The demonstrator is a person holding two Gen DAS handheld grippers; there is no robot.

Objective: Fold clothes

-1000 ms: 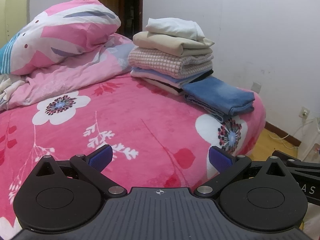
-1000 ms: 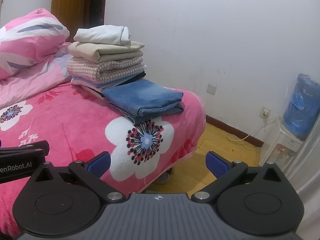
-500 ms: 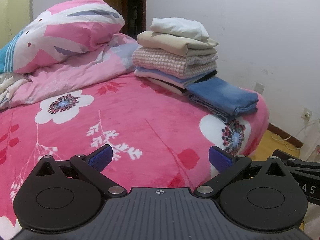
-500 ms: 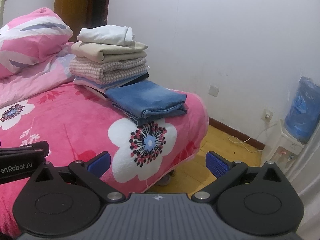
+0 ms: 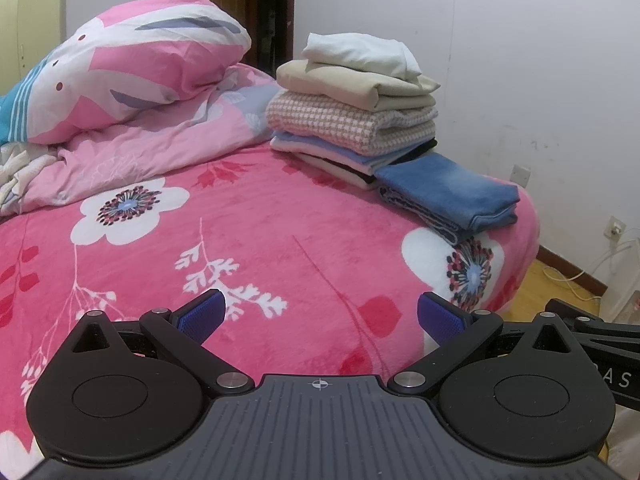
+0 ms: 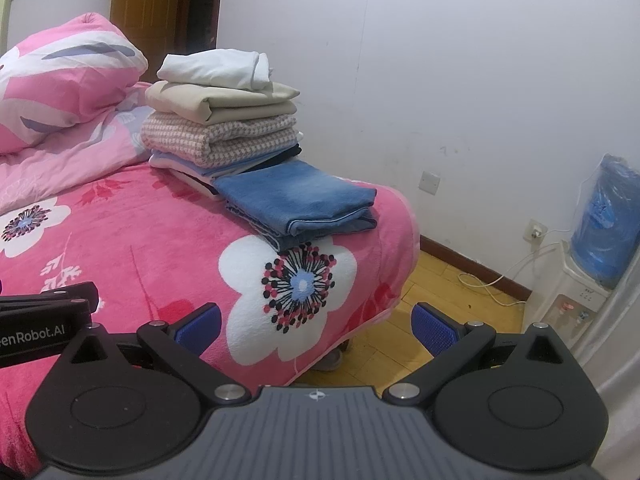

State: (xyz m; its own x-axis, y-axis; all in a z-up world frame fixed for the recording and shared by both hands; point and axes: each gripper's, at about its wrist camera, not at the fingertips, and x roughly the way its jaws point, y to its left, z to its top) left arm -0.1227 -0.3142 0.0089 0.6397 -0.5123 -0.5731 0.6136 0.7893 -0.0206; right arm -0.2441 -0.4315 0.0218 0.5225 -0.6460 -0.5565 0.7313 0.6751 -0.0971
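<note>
Clothes were not in either grip: the left gripper (image 5: pixel 318 316) had its jaws wide apart and empty over the near part of the pink floral blanket (image 5: pixel 260 216), and the right gripper (image 6: pixel 316 326) likewise stood apart and empty, over the bed's right edge with bare wooden floor (image 6: pixel 436 276) below. All garments seen lay already folded at the far right corner: a stack (image 5: pixel 352 108) of white, beige, checked and pale layers, with a folded blue piece (image 5: pixel 448 196) just beside it, nearer the corner. Judged mostly done; no loose garment was visible on the blanket, though a crumpled pale cloth (image 5: pixel 18 172) at the far left edge could not be identified. Room: wide clear blanket between grippers and stack; bunched quilt (image 5: pixel 132 64) far left; bed drop-off right, water dispenser (image 6: pixel 608 220) well apart.
</note>
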